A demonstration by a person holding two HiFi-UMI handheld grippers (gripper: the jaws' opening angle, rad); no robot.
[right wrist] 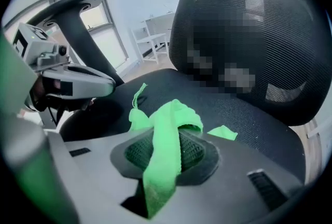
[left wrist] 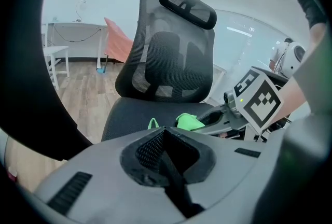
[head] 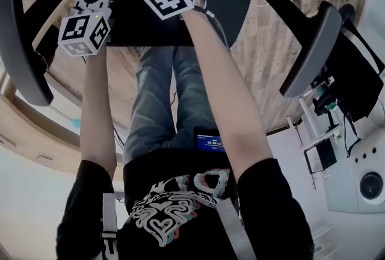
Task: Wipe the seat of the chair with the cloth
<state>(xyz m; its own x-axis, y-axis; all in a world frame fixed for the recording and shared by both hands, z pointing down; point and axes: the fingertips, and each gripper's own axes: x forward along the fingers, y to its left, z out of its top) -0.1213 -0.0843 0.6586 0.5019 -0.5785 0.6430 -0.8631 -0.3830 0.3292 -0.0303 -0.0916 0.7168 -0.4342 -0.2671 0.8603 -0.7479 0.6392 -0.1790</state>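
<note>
Black chair seat, upper right of the frame, lies just ahead of and below the right claw, clamped on the green cloth; the left claw alongside is closed, empty.

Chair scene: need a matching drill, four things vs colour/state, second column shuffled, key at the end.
Things:
1. cloth
2. left gripper
3. right gripper
4. seat

Colour or state:
A. shut, nothing between the jaws
B. dark, lying under the cloth
C. bright green
D. shut on the cloth

Pairs: 1-C, 2-A, 3-D, 4-B
</note>
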